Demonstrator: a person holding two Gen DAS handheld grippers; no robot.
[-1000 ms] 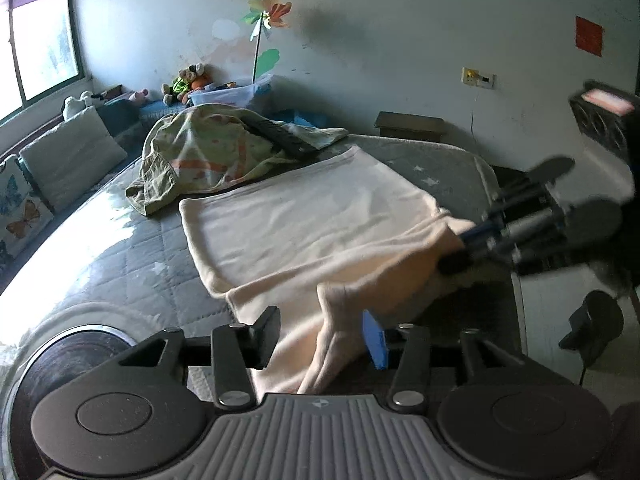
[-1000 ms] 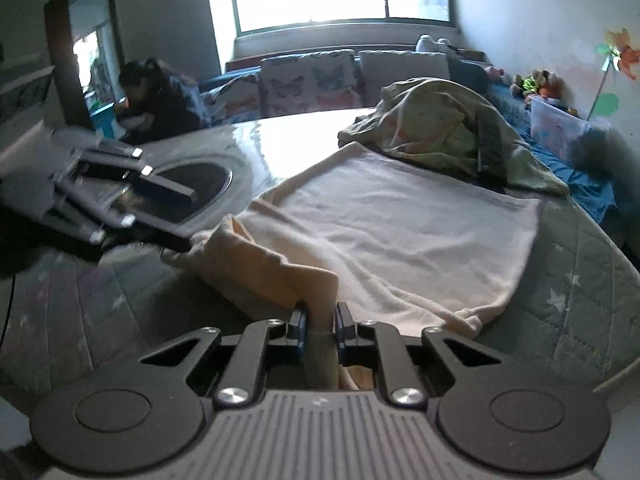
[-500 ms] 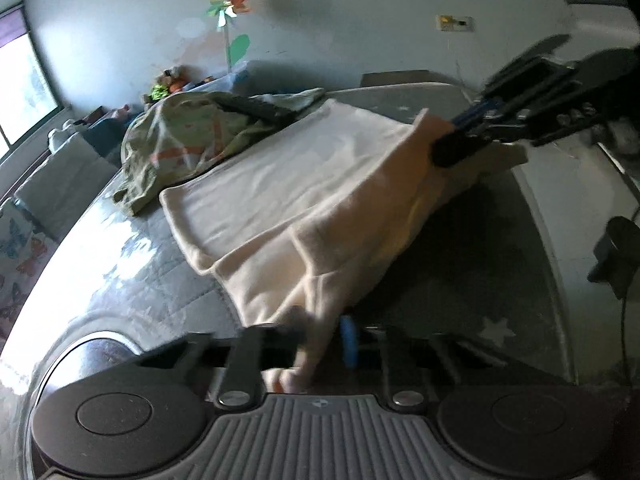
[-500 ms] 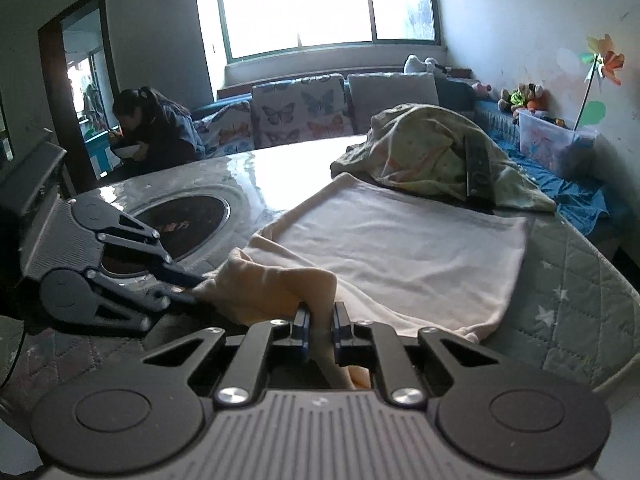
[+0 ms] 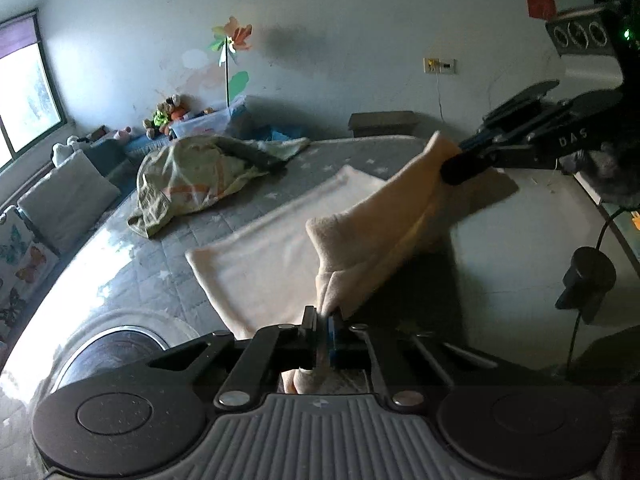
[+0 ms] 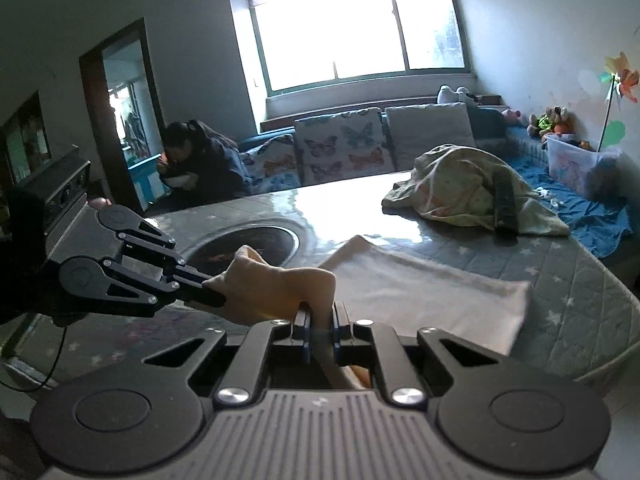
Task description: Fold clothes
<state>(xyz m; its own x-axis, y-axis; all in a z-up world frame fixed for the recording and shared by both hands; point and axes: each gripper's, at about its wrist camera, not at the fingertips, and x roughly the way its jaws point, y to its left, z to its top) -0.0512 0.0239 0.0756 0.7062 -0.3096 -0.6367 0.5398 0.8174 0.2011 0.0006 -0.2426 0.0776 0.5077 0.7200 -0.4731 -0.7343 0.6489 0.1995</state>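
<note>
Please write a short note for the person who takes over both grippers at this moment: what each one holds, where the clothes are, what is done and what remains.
Left gripper: shut on one near corner of the cream garment.
Right gripper: shut on the other near corner.
The near edge is raised off the quilted table; the far part lies flat.
Olive garment lies crumpled at the far side, untouched.
Done: both corners gripped and raised.
Left: probably carry the edge over to the far side, lay it down, then fold the olive one.

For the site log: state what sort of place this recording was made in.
Most likely a lived-in family room at home, not a lab. A bench seat under the window carries butterfly-print cushions, soft toys sit by a paper pinwheel, and a cream garment lies on a quilted table cover.
</note>
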